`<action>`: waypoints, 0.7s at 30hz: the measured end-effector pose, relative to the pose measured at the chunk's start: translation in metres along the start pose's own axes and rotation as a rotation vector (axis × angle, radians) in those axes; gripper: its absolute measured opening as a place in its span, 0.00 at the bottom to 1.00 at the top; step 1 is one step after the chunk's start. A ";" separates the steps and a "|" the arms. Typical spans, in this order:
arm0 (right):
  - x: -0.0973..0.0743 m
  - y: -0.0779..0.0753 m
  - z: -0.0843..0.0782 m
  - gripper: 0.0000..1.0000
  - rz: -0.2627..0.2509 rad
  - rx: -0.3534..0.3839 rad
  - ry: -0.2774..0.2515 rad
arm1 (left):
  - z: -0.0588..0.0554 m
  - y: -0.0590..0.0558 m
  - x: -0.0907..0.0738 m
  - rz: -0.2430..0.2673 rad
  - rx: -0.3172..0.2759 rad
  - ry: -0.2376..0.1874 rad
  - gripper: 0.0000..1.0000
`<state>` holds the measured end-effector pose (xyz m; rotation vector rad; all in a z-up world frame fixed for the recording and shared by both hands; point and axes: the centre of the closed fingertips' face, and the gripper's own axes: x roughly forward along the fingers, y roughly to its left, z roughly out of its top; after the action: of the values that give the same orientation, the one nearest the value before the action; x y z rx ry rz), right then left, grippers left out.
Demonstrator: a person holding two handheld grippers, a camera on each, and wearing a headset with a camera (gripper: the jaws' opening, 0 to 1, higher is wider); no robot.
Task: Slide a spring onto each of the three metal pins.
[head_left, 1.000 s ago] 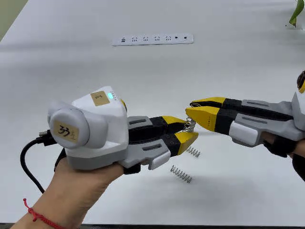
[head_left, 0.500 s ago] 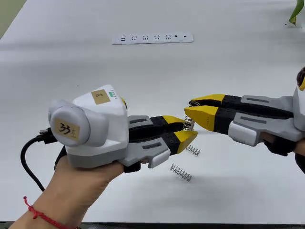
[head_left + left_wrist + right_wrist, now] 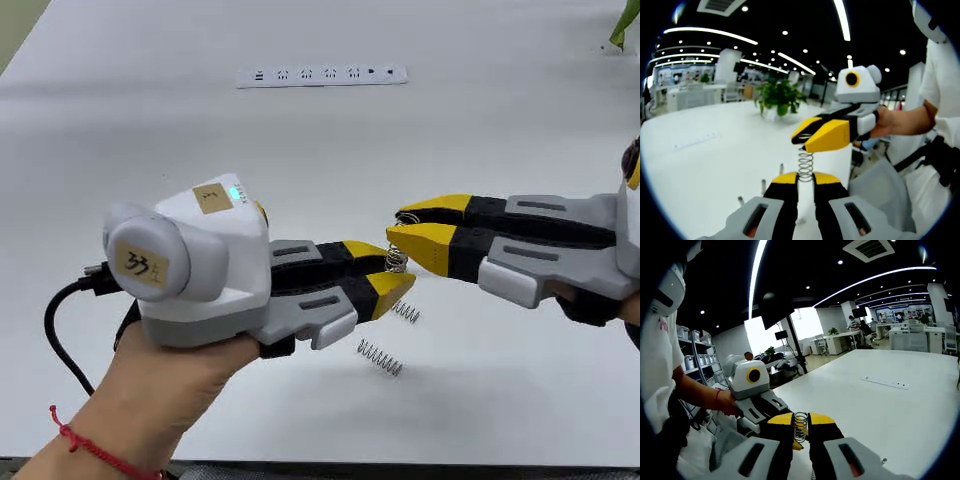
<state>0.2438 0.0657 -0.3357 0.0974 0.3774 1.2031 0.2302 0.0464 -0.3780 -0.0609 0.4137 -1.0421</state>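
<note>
The left gripper [image 3: 393, 268], grey with yellow-tipped black jaws, is nearly closed and pinches the lower end of a thin coiled metal spring [image 3: 398, 258], held in the air above the white bench [image 3: 200, 130]. The right gripper [image 3: 394, 224] meets it tip to tip, clamped on the coil's upper end. Just beyond, two loose wire springs [image 3: 381, 358] lie on the bench. Farther back lies a white power strip [image 3: 322, 75].

Spring [image 3: 397, 259] between left gripper [image 3: 398, 268] and right gripper [image 3: 395, 224]
</note>
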 end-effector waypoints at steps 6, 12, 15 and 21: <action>-0.001 -0.001 -0.001 0.12 -0.001 -0.006 0.007 | 0.000 -0.001 0.000 -0.005 0.001 -0.001 0.10; -0.001 -0.001 -0.003 0.14 0.003 -0.006 0.021 | -0.001 -0.002 0.000 -0.011 0.001 -0.002 0.10; -0.001 0.000 -0.004 0.15 0.009 -0.011 0.028 | -0.001 -0.002 0.000 -0.014 0.003 -0.002 0.10; -0.006 0.004 -0.003 0.21 0.073 -0.083 0.097 | -0.002 -0.004 0.000 -0.024 0.010 0.003 0.10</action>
<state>0.2374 0.0608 -0.3358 -0.0188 0.4110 1.2970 0.2268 0.0445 -0.3792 -0.0558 0.4114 -1.0681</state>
